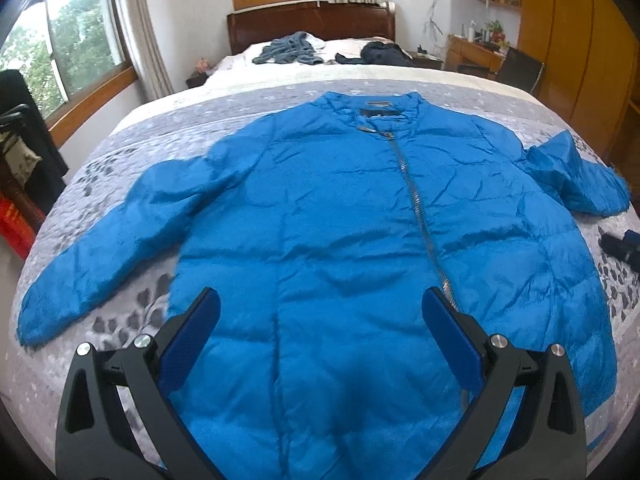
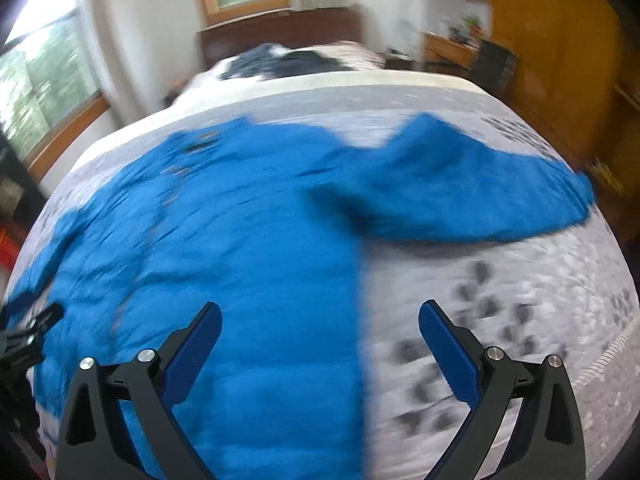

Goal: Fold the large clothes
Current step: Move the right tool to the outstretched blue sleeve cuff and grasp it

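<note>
A bright blue puffer jacket (image 1: 340, 216) lies front up on the bed, zipped, collar toward the headboard. Its left sleeve (image 1: 104, 240) stretches out flat; its right sleeve (image 1: 576, 176) lies bunched and bent back beside the body. My left gripper (image 1: 320, 320) hovers open over the jacket's lower front, holding nothing. In the blurred right wrist view the jacket (image 2: 240, 248) fills the left half, with the bunched sleeve (image 2: 460, 188) ahead. My right gripper (image 2: 320, 332) is open above the jacket's right side edge, empty.
The bed carries a grey patterned quilt (image 1: 120, 152). Dark clothes (image 1: 292, 52) lie heaped near the wooden headboard (image 1: 312, 24). The other gripper (image 1: 624, 244) shows at the right edge. A desk and chair (image 1: 516, 64) and a wooden wardrobe (image 1: 580, 48) stand to the right.
</note>
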Tool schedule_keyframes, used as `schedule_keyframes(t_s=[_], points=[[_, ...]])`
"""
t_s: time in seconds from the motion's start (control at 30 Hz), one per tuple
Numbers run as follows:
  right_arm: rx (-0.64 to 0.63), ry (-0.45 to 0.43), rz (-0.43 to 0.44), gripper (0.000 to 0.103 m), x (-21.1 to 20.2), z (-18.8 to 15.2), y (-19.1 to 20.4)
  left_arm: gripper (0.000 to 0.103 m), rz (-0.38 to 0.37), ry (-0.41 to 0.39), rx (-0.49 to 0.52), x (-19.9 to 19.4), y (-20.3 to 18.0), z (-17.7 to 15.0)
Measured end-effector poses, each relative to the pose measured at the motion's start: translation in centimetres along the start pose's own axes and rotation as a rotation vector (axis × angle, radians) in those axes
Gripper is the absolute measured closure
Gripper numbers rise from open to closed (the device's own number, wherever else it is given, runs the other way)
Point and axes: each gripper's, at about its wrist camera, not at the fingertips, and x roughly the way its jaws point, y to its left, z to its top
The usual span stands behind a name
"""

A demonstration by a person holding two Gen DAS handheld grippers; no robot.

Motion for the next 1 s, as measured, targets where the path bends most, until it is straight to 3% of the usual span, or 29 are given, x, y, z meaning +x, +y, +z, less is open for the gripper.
schedule_keyframes(t_s=[0.17,0.3,0.47,0.67,0.8,0.9,0.93,1.0], points=[[0.258,0.042,-0.014,0.004,1.9,4.0,-12.1,0.003,-0.022,-0.006,-0.018,1.9,-2.3,3.4],[0.418,0.074,-0.092,0.004,3.8,6.5,-22.0,0.003,-0.053,-0.013,-0.046,3.8,-4.8,6.6],[0.579,0.13,-0.09,0.004,6.8,7.3,-30.7,0.003,-0.077,-0.031,-0.044,5.7,-8.1,8.9],[0.63,0.148,-0.113,0.009,9.2,7.8,-35.6,0.003,-0.103,-0.024,-0.032,7.8,-10.9,9.4],[0.627,0.145,-0.116,0.01,10.5,8.5,-36.4,0.003,-0.104,0.007,-0.03,9.0,-11.4,9.1],[0.594,0.142,-0.164,0.02,11.4,9.6,-36.1,0.003,-0.102,0.02,-0.031,9.3,-11.5,8.9],[0.582,0.138,-0.18,0.03,11.6,9.8,-36.1,0.003,-0.1,0.02,-0.03,9.3,-11.5,8.9],[0.56,0.135,-0.211,0.04,12.0,10.4,-35.8,0.003,-0.1,0.022,-0.027,9.2,-11.4,8.8]])
